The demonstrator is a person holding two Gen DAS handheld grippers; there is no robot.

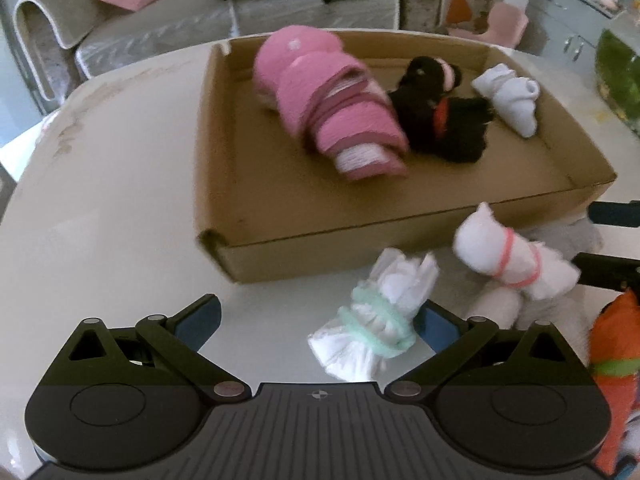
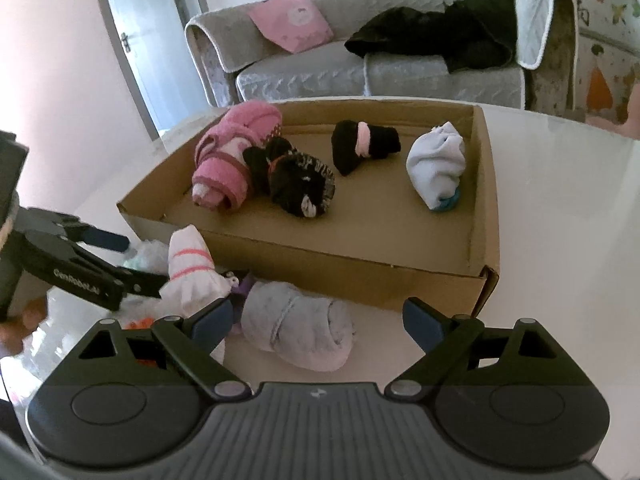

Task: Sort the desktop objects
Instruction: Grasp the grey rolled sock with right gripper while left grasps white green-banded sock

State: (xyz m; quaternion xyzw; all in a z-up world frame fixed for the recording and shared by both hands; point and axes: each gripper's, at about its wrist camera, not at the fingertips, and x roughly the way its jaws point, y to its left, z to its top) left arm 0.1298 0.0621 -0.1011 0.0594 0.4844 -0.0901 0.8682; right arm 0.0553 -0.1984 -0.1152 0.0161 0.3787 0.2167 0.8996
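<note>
Socks (image 1: 372, 328) lie on the table between both grippers' wide-open, empty jaws.

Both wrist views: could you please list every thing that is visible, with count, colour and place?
cardboard box: one, brown, on the table
white table: one, under everything
pink sock roll: one, in the box, left
black sock bundles: two, in the box, middle
pale blue sock bundle: one, in the box, right
grey sock roll: one, on the table before the box
white sock bundle with pink bands: one, on the table
white sock bundle with green band: one, on the table
sofa: one, grey, behind
left tongs: open
right tongs: open
</note>
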